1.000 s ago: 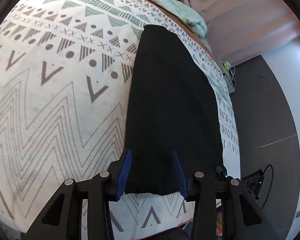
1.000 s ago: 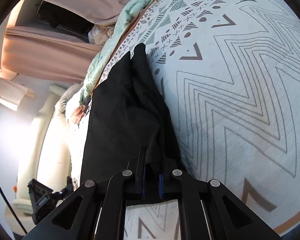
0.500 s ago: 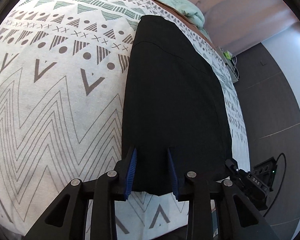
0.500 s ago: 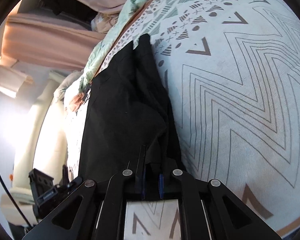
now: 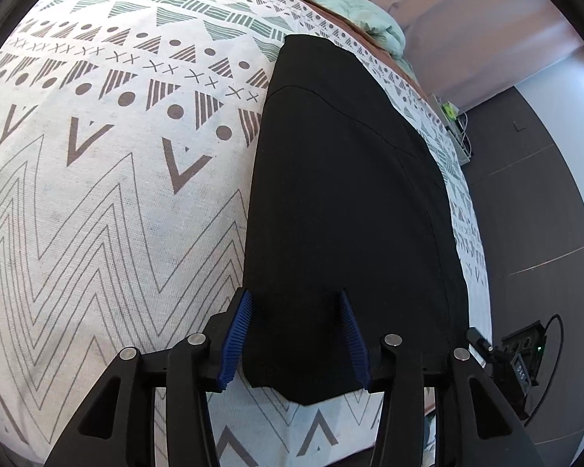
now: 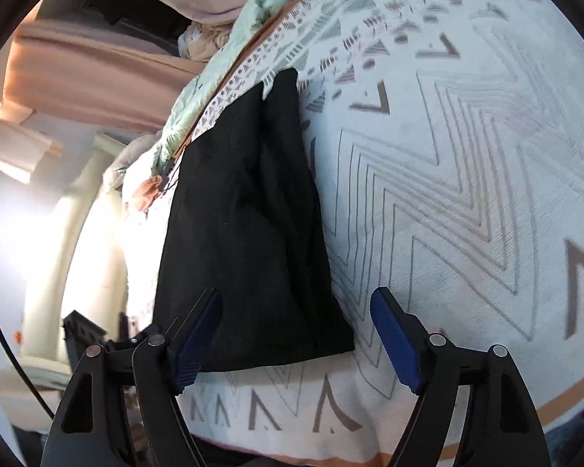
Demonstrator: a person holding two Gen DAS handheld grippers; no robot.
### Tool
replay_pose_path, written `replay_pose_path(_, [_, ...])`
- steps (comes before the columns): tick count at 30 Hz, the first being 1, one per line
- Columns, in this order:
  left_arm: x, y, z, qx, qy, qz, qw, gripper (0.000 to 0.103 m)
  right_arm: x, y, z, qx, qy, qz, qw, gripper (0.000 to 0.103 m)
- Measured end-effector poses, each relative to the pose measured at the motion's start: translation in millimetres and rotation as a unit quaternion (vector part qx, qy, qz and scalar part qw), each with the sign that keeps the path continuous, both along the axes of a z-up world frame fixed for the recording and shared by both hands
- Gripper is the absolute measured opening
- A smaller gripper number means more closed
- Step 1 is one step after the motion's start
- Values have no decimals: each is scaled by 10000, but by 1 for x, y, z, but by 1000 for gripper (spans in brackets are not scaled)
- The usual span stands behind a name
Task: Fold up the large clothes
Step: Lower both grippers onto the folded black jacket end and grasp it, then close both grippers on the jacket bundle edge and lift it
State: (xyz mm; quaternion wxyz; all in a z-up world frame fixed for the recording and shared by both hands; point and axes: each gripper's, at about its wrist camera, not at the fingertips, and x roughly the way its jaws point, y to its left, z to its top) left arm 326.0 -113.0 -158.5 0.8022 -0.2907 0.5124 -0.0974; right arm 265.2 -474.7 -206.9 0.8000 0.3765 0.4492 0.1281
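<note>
Black garment [image 5: 350, 210], laid lengthwise along one side of the bed [image 5: 109, 202], near the edge beside the dark floor [image 5: 533, 233]; long folded panel, narrow at the far end, wider at the near hem. Lies flat on the patterned bedspread, with a soft ridge running down its length in the right wrist view (probably a doubled layer or a leg seam).

Left hand-held gripper [image 5: 296, 334]: jaws apart and opening, straddling the near hem, blue pads clear of the cloth on either side, nothing pinched. Right hand-held gripper [image 6: 296, 334]: jaws wide and opening, near corner of the garment [image 6: 253, 233] lying loose between them, no pad pressing on it.

Handling, as judged: thin woven cloth, light, limp, no stiffness of its own; likely to sag and slide off itself when lifted by a single point. Matte surface, so little slip in rubbered pads. Not fragile.

Suggested holds: both near corners of the hem, one per gripper, pinching all layers together so the fold stays aligned; lifted evenly and carried toward the far end to halve the length. Bunching a risk if only the top layer is caught.
</note>
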Motion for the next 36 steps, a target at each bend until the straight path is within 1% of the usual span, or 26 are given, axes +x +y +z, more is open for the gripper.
replay_pose_path(3, [1,-8,1,314,-15,-62,9995,46,9,11,-15,243,212,221,9992,79])
replay_pose_path(4, [1,-11,1,394,-19,-85,9992,41,11,15,-19,381,229,326,9985,79])
replay_pose_path(5, [2,-13,2,454,-20,-111,9989,39,13,19,-23,398,230,286,9985,73])
replay_pose_path(6, [1,-15,4,499,-29,-128,9987,36,14,20,-24,368,208,170,9990,56])
replay_pose_path(7, [2,-16,4,508,-27,-127,9986,32,15,20,-25,357,236,122,9990,48])
replay_pose_path(8, [2,-16,5,518,-25,-120,9986,31,16,20,-27,438,272,104,9986,36])
replay_pose_path(9, [2,-17,6,525,-24,-121,9985,29,15,20,-27,501,257,97,9984,30])
replay_pose_path(11, [1,-17,9,526,-32,-137,9985,27,11,19,-22,551,139,115,9983,23])
replay_pose_path(12, [-1,-17,11,520,-35,-149,9985,26,9,20,-19,545,92,135,9984,22])
replay_pose_path(16, [-10,-16,17,460,-96,-173,9987,25,1,26,-7,359,27,174,9992,20])
replay_pose_path(20, [-23,-16,17,409,-53,-282,9988,25,-12,28,0,290,8,191,9994,20])
replay_pose_path(22, [-33,-18,16,364,-1,-338,9988,25,-20,28,1,283,7,204,9994,20])
replay_pose_path(29, [-55,-28,15,409,22,-595,9974,25,-57,20,3,189,-8,169,9997,20])
replay_pose_path(32, [-62,-30,12,337,58,-655,9973,25,-71,22,6,74,-48,203,9998,20])
replay_pose_path(36, [-65,-29,8,216,150,-697,9972,25,-77,23,8,-43,-69,278,9996,20])
